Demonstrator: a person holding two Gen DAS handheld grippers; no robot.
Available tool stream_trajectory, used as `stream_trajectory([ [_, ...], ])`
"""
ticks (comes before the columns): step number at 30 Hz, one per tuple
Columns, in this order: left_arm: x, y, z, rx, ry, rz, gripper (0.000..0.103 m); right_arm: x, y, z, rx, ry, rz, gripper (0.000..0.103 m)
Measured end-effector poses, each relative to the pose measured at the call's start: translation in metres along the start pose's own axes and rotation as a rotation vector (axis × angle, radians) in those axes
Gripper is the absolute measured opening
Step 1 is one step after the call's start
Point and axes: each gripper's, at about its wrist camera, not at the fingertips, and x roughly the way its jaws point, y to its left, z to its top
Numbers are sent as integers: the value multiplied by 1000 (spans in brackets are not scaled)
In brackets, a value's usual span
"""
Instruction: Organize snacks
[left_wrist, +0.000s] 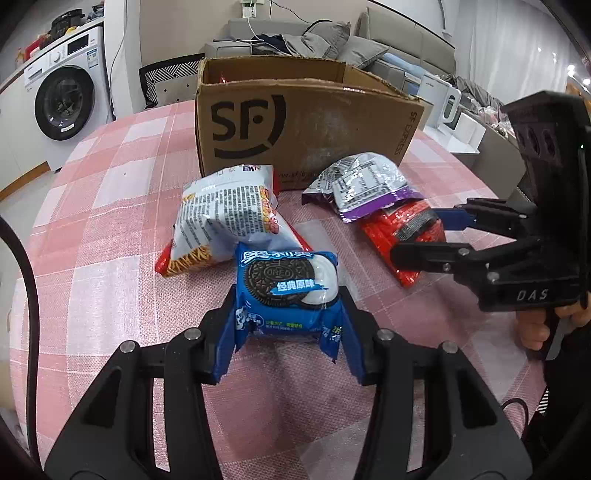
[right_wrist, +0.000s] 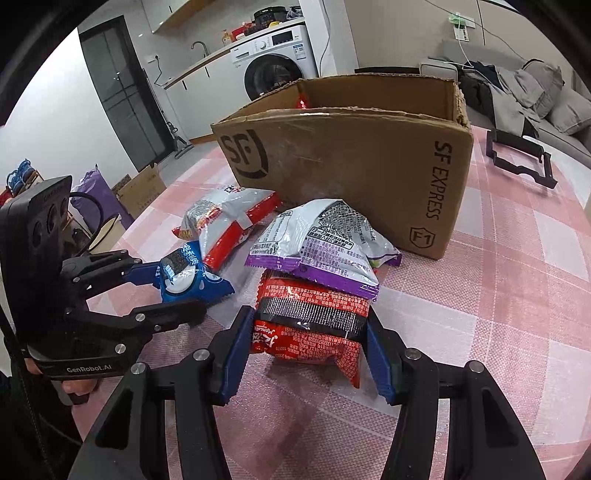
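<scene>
A blue Oreo pack (left_wrist: 288, 284) lies on the pink checked tablecloth (left_wrist: 110, 221), and my left gripper (left_wrist: 288, 328) is shut on its sides. Behind it leans a white and red snack bag (left_wrist: 225, 218). In the right wrist view my right gripper (right_wrist: 308, 350) is shut on a red snack packet (right_wrist: 310, 332), whose far end lies under a silver and purple bag (right_wrist: 325, 243). The left gripper (right_wrist: 181, 291) with the Oreo pack (right_wrist: 184, 277) shows at that view's left. An open SF cardboard box (right_wrist: 351, 158) stands behind the snacks.
A red item (right_wrist: 301, 101) peeks out inside the box. A black frame (right_wrist: 517, 158) lies on the table right of the box. A washing machine (left_wrist: 62, 96) and a sofa (left_wrist: 332, 40) stand beyond the table's far edge.
</scene>
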Motion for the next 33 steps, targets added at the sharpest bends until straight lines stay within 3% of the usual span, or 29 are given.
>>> stream_trajectory([
  [33, -52, -10, 10, -25, -120, 0, 46, -39, 16, 4, -65, -85, 51, 57],
])
